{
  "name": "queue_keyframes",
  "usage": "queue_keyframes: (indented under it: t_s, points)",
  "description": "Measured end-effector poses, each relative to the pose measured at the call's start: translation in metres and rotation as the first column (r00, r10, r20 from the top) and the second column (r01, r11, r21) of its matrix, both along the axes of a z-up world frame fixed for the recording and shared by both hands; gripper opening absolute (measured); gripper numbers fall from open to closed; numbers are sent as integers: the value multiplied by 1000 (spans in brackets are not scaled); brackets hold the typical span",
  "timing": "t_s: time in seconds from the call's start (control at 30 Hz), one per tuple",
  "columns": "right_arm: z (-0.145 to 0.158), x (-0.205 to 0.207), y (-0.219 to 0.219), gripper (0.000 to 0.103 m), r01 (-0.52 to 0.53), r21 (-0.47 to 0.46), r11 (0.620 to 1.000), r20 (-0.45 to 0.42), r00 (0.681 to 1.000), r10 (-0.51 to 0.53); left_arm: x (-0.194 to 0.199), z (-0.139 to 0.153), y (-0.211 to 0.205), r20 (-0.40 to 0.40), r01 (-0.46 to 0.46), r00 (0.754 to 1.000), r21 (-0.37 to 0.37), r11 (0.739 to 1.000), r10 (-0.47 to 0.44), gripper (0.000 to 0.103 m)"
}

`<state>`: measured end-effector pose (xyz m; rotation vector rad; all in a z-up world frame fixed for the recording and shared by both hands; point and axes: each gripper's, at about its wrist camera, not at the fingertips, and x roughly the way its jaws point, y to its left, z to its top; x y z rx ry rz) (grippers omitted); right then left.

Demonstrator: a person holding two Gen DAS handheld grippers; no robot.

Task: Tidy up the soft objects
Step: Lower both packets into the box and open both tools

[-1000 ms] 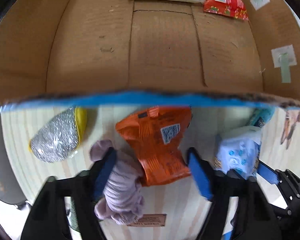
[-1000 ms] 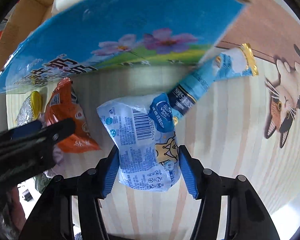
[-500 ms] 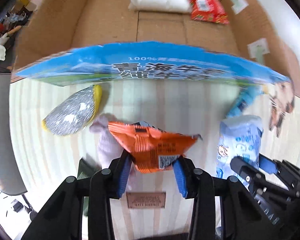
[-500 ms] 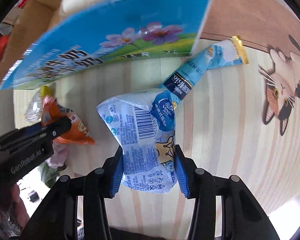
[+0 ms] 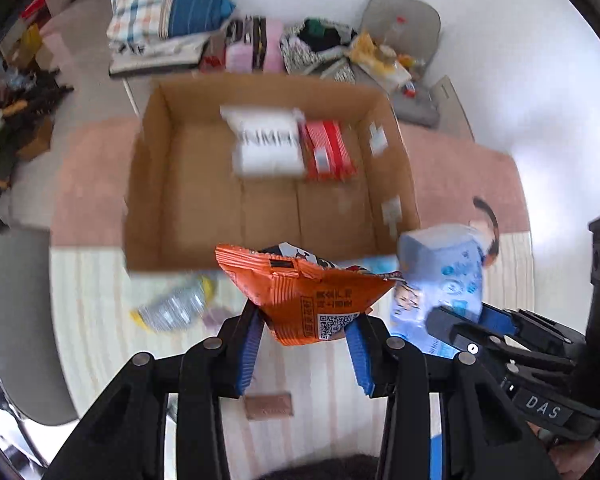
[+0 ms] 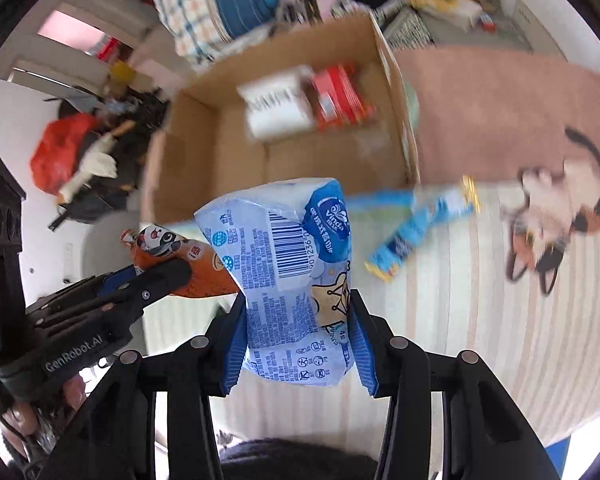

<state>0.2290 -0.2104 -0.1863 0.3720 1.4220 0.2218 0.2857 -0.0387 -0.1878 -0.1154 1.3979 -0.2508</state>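
Note:
My left gripper (image 5: 304,330) is shut on an orange snack packet (image 5: 306,292) and holds it raised in front of the open cardboard box (image 5: 148,200). My right gripper (image 6: 296,332) is shut on a pale blue tissue pack (image 6: 288,272), also raised before the box (image 6: 188,168). The tissue pack also shows in the left wrist view (image 5: 444,276), and the orange packet in the right wrist view (image 6: 196,268). Inside the box lie a white pack (image 5: 268,146) and a red packet (image 5: 328,152).
A silver and yellow pouch (image 5: 172,308) and a lilac cloth (image 5: 216,316) lie on the striped mat below my left gripper. A long blue sachet (image 6: 416,228) lies on the mat right of the box. Clutter and a folded plaid blanket (image 5: 168,4) sit behind the box.
Both grippers have lifted their packets well above the mat. The view now looks down into the box from higher up. The left gripper closed on the orange packet a second ago.

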Motion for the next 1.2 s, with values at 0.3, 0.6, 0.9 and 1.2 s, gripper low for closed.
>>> queue_keyframes:
  t_s: [0.3,0.6,0.9,1.2]
  points:
    - [-16,94,7,48,52,-110,993,7,999,-51,122,-43,36,-81,-7,996,153,988,19,36]
    - [-121,149,22,48,36,-214,976,-156,985,-71,214,-152,44,-269,45,963,280,959,33,36]
    - [-174,169,32,48,32,-246,969,-237,967,-92,250,-200,34,-362,108,932,303,947,10,38]
    - [-183,182,38,71,17,-279,960,-265,960,-94,250,-173,35,-341,116,940,292,949,-10,57]
